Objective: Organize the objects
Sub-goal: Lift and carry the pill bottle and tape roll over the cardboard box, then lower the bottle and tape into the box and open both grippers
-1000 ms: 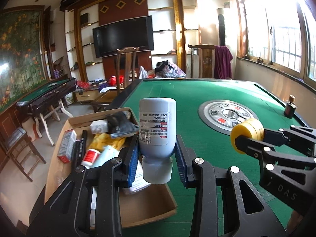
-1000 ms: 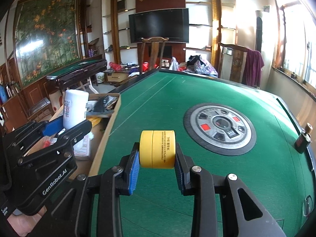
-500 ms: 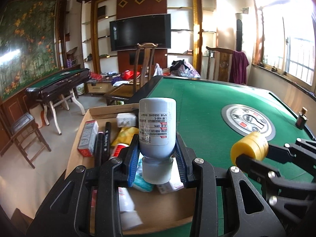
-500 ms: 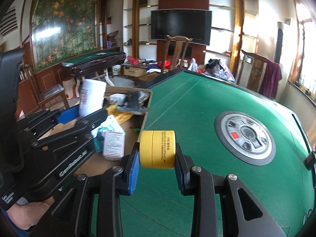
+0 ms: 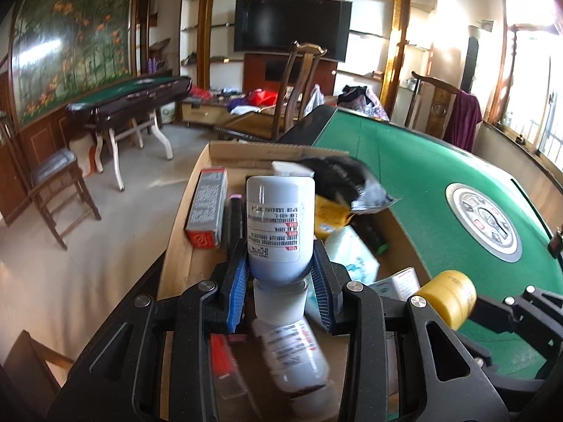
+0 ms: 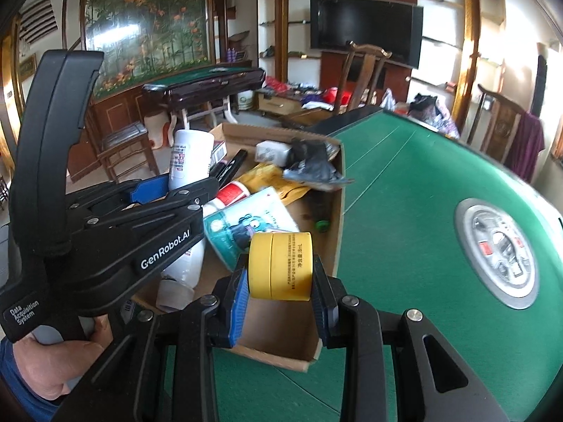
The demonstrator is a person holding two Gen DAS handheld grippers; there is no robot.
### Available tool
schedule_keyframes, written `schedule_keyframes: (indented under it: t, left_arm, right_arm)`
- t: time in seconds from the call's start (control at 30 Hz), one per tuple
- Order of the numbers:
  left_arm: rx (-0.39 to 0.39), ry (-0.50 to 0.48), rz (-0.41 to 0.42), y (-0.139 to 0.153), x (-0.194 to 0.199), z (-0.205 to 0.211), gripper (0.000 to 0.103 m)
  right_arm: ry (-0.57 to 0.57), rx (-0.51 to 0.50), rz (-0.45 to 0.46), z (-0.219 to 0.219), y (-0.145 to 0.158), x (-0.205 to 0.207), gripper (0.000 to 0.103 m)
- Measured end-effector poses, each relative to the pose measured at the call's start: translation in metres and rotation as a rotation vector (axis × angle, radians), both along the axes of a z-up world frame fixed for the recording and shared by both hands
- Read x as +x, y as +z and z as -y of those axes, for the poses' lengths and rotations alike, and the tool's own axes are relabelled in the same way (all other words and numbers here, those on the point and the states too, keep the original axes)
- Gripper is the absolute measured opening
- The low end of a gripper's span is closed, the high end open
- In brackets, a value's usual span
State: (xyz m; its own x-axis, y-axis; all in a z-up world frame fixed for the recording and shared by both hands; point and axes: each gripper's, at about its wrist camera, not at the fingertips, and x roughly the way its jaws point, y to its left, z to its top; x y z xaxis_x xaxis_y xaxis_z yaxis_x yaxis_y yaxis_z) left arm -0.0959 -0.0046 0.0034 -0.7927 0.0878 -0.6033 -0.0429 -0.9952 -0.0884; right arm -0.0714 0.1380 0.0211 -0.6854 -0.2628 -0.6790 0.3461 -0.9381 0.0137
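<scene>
My left gripper [image 5: 279,281] is shut on a white bottle [image 5: 279,225] held cap-down, over the near half of an open cardboard box [image 5: 183,218]. My right gripper [image 6: 279,277] is shut on a small yellow jar [image 6: 281,265], hovering above the box's [image 6: 337,218] right wall near its front corner. The left gripper [image 6: 147,204] with its bottle [image 6: 190,161] shows at the left of the right wrist view, a hand [image 6: 52,362] gripping its handle. The yellow jar [image 5: 447,297] shows at lower right in the left wrist view.
The box holds a second white bottle [image 5: 295,351], a red-and-grey carton [image 5: 207,207], a black wrapper [image 5: 337,176], a yellow packet [image 6: 267,179] and a tissue pack [image 6: 246,225]. It sits at the left edge of a green felt table [image 6: 404,218] with a round centre panel [image 6: 499,249]. Chairs stand beyond.
Both grippers have swung left and lower, from above the green felt to over the box, each keeping its grip on its object. The box contents now lie directly beneath them.
</scene>
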Motion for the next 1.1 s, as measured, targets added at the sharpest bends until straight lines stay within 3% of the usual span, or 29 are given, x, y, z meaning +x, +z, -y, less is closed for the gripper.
schedule_keyframes:
  t: [0.4, 0.57, 0.63, 0.77, 0.9, 0.97, 1.1]
  left_arm:
    - [0.026, 0.022, 0.048, -0.012, -0.012, 0.010, 0.034]
    - [0.010, 0.025, 0.009, -0.007, -0.006, 0.012, 0.034]
    - [0.014, 0.020, -0.001, -0.005, -0.004, 0.012, 0.035]
    - [0.012, 0.016, -0.020, -0.001, 0.001, 0.012, 0.036]
    - [0.009, 0.017, -0.046, 0.009, 0.006, 0.012, 0.052]
    - [0.009, 0.024, -0.073, 0.014, 0.011, 0.012, 0.056]
    - [-0.032, 0.039, -0.124, 0.026, 0.023, 0.011, 0.070]
  right_arm:
    - [-0.002, 0.057, -0.019, 0.016, -0.012, -0.019, 0.032]
    - [-0.007, 0.023, 0.005, 0.010, -0.012, -0.021, 0.033]
    - [-0.007, 0.007, 0.011, 0.007, -0.012, -0.019, 0.036]
    - [0.000, -0.002, -0.036, 0.003, -0.002, -0.008, 0.060]
    - [-0.008, -0.001, -0.099, 0.000, 0.013, 0.005, 0.071]
    - [-0.016, 0.003, -0.122, -0.002, 0.019, 0.010, 0.076]
    - [-0.038, 0.000, -0.162, -0.009, 0.027, 0.023, 0.078]
